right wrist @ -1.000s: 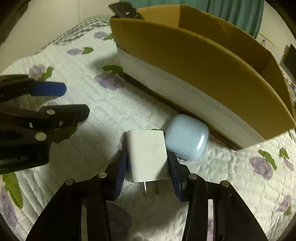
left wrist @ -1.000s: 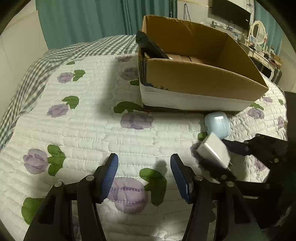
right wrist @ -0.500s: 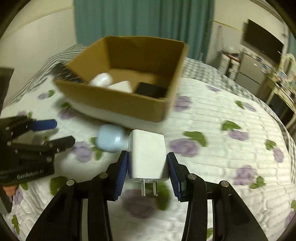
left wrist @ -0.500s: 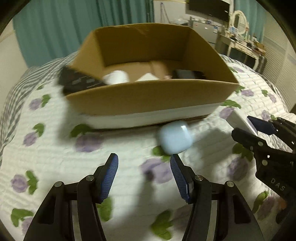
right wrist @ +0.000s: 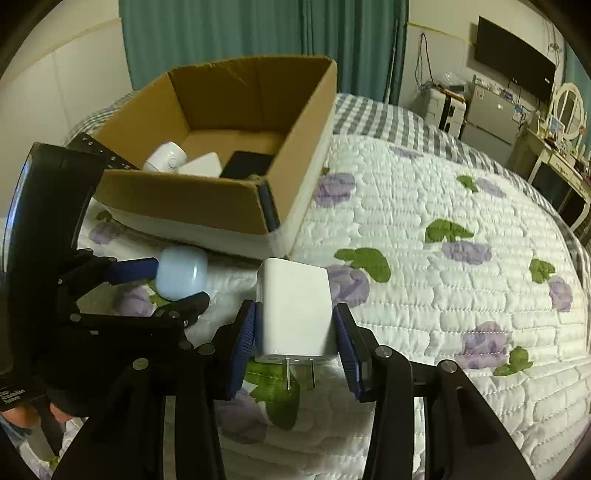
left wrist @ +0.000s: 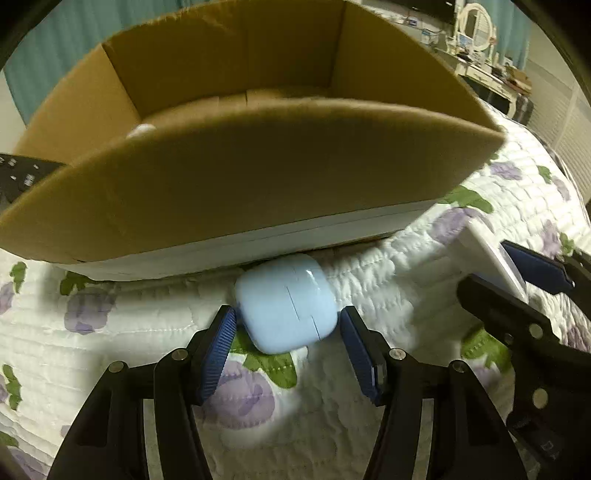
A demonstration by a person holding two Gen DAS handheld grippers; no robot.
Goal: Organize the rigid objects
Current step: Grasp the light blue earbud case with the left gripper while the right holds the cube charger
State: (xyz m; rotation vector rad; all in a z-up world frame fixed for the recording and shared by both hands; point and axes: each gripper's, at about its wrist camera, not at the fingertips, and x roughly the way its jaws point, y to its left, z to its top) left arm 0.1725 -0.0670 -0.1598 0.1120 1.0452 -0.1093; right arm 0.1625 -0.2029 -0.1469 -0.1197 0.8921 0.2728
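Between the blue ribbed pads of the right gripper [right wrist: 295, 334], nearest its camera, sits a white square plastic wall charger [right wrist: 293, 314], clamped on both sides with its two metal prongs pointing back toward the handle, held above the white quilted bedspread with purple flowers and green leaves [right wrist: 443, 295]. Just to its left the left gripper [left wrist: 288, 332] has its jaws standing apart around a pale blue rounded plastic earbud case [left wrist: 286, 302]; a narrow gap shows between each pad and the case, which lies on the bedspread right against the foot of the box. Beyond both stands an open brown cardboard box with a white band along its base [right wrist: 184, 199]. Inside it lie a small white rounded device [right wrist: 166, 157], a flat white square object [right wrist: 201, 165] and a flat black rectangular object [right wrist: 247, 164], while a black remote control [right wrist: 107, 157] leans over its left edge. Farther back hang teal curtains [right wrist: 240, 33].
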